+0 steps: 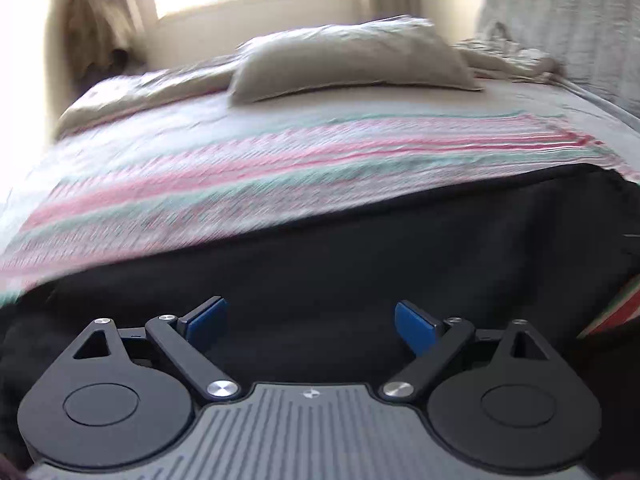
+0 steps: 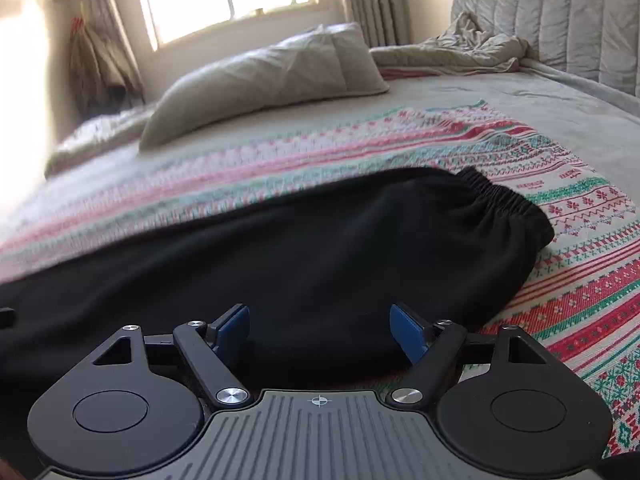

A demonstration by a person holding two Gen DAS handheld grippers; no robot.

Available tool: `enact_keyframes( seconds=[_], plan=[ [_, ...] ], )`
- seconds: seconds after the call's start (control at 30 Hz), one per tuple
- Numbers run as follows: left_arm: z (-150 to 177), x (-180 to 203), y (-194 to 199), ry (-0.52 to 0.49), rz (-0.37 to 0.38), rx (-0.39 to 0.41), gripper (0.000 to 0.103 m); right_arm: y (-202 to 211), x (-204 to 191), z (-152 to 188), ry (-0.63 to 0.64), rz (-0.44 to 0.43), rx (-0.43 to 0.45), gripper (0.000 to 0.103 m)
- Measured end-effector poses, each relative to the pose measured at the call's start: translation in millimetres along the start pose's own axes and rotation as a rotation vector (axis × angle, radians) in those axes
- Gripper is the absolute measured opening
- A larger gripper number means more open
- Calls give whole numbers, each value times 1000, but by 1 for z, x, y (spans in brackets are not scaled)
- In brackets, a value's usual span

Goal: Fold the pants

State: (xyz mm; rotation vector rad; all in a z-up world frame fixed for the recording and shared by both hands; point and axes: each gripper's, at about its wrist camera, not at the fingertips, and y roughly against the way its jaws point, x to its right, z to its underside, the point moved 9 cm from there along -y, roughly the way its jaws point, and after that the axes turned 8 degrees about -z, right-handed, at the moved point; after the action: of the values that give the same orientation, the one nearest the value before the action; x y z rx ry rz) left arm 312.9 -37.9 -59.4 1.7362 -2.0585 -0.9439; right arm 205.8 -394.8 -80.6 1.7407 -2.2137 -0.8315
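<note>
I judge I am between folds: the black pants (image 2: pixel 304 248) lie flat on the patterned blanket (image 2: pixel 580 292) across the bed, filling the lower half of both views, and neither tool has cloth in it. In the right wrist view the elastic waistband (image 2: pixel 504 196) sits at the right of the frame, bunched and facing the far side of the bed, with the body of the garment running off toward the lower left; it looks already doubled leg over leg, though I cannot be certain from here. The right tool (image 2: pixel 320 330) stands well apart at the jaws, its blue pads (image 2: pixel 404 332) hovering over the black fabric near the bottom centre with nothing pinched between them. The left tool (image 1: pixel 312 326) is spread wider still, pads (image 1: pixel 412 330) clear, with only dark cloth beneath and between them; this view is smeared, so I cannot tell whether the tips brush the fabric or hang just above it. A pillow (image 1: pixel 348 60) lies upper centre, well apart from the work. The next move, as I read it, calls for each tool to settle onto an edge of the pants, one near the waistband and one toward the leg end, close on a single neat layer stack, then carry one end over the other without dragging the blanket up with it.
</note>
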Motion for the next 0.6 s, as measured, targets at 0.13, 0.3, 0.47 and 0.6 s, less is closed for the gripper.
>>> enact_keyframes(
  seconds=[0.13, 0.3, 0.47, 0.6],
  plan=[
    [39, -37, -5, 127, 54, -58, 103, -2, 3, 8, 64, 72, -62, 80],
    [52, -40, 20, 76, 23, -42, 103, 8, 6, 11, 57, 145, -128, 84],
    [63, -54, 46, 155, 5, -43, 103, 20, 7, 7, -14, 143, -121, 91],
    [57, -65, 50, 193, -9, -57, 103, 34, -12, 1, 39, 71, -84, 95]
  ],
)
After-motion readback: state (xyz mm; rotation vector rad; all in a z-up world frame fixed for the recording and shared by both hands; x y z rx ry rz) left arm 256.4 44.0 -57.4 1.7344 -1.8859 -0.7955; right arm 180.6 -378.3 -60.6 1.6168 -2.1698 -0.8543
